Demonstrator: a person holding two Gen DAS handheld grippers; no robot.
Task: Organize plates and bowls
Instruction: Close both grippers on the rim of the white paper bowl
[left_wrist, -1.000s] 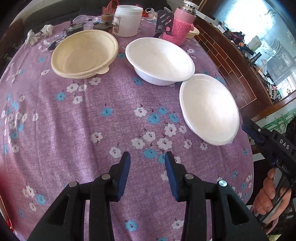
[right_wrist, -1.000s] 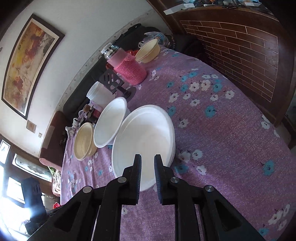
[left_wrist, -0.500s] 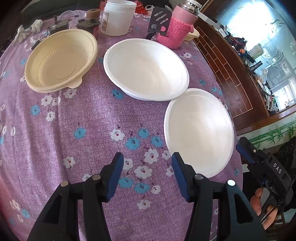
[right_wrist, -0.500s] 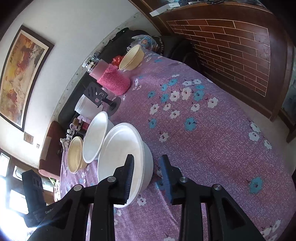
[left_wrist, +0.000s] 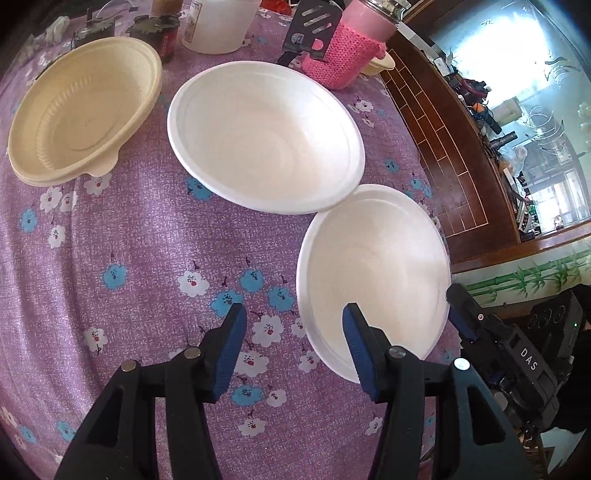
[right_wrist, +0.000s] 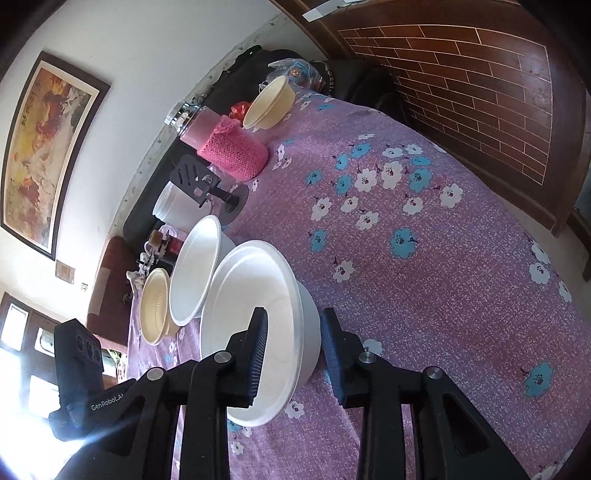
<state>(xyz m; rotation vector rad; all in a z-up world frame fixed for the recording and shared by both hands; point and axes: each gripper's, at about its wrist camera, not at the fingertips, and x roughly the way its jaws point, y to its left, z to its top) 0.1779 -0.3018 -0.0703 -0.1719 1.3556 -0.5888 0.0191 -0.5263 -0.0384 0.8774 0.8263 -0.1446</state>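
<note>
On the bench (left_wrist: 122, 236), the near white bowl (right_wrist: 258, 325) is straddled at its rim by the spread jaws of the right tool (right_wrist: 293, 354), while the left tool (left_wrist: 293, 349) is held open beside the same bowl, its jaws empty.

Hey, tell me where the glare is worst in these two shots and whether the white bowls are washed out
Left wrist view: the window at upper right is blown out, and the nearest white bowl loses most shading inside. Right wrist view: strong flare at lower left beside the left gripper; the bowl keeps visible rim and wall shading there. Both views bend straight lines at the edges.
</note>
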